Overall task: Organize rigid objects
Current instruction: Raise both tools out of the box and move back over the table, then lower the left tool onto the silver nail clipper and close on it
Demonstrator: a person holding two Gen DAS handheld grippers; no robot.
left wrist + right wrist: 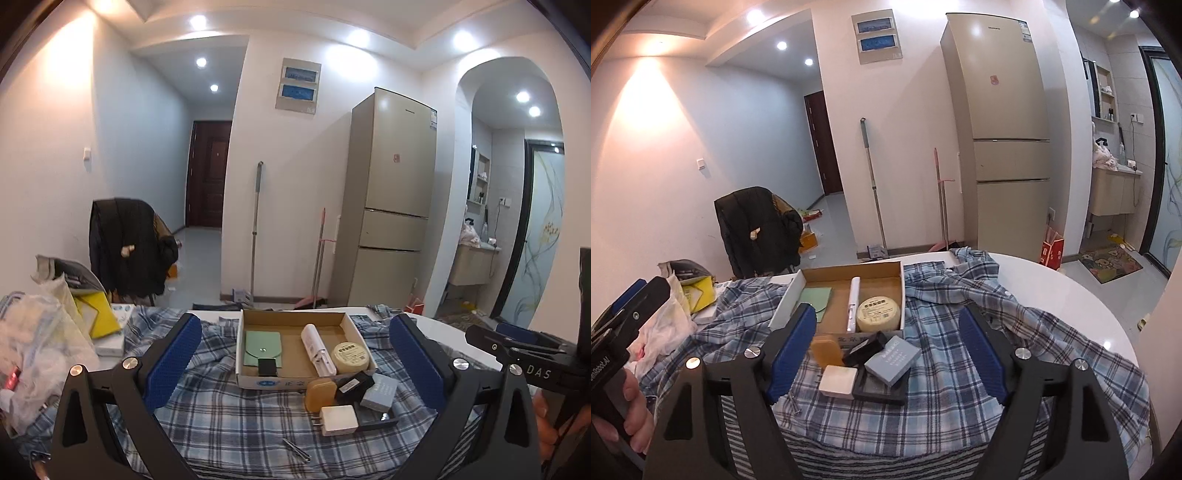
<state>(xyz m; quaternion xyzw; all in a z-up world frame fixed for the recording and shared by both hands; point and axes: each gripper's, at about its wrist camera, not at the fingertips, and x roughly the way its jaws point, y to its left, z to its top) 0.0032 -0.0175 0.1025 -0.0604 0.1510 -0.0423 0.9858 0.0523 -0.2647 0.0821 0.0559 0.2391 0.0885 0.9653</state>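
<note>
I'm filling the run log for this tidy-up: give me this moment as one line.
left gripper: open, empty | right gripper: open, empty | box: holds pouch, tube, tin | loose: white charger, amber block, grey box

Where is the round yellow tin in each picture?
Left wrist view: the round pale-yellow tin sits in the near right corner of the shallow cardboard box.
Right wrist view: the tin is mid-picture, same corner.
Shared landmark: the white tube lying on its left.
</note>
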